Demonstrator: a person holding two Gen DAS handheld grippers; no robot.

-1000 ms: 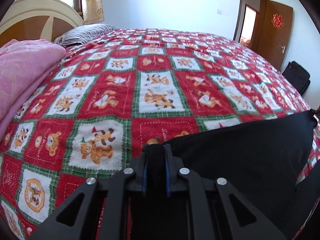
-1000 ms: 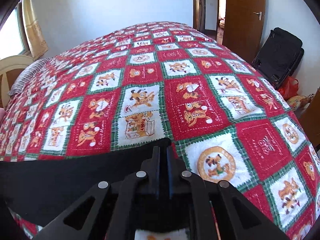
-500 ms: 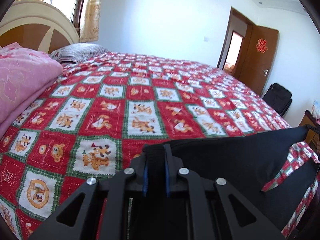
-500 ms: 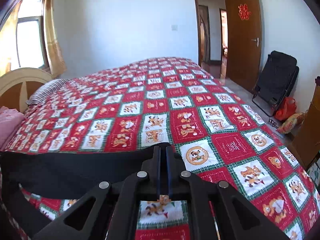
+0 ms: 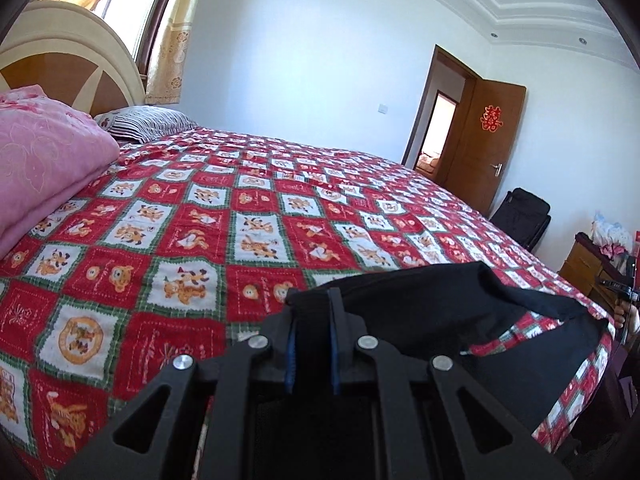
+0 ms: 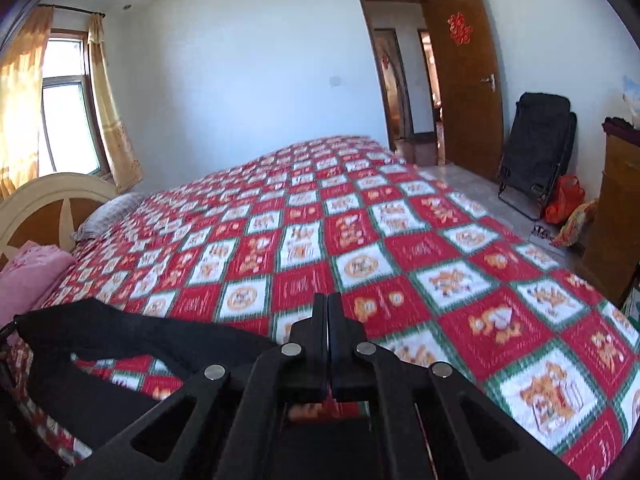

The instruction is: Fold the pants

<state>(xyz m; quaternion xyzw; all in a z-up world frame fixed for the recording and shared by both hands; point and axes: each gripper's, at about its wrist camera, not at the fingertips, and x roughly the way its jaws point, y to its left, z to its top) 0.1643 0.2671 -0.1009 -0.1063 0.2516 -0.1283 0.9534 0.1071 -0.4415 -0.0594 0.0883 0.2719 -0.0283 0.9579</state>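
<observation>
my left gripper (image 5: 312, 304) clamped on black pants (image 5: 420, 304) edge, cloth slung over checkered quilt (image 5: 168, 240) near bed's front edge. right gripper (image 6: 327, 312) jaws fully together, nothing visible between, so fabric may have slipped. risk: limp, floppy knit sags, bunches, fold goes crooked

White walls, a sunlit curtained window (image 6: 66, 120), an open wooden door (image 6: 466, 76), a quilted bed (image 5: 280, 216).
</observation>
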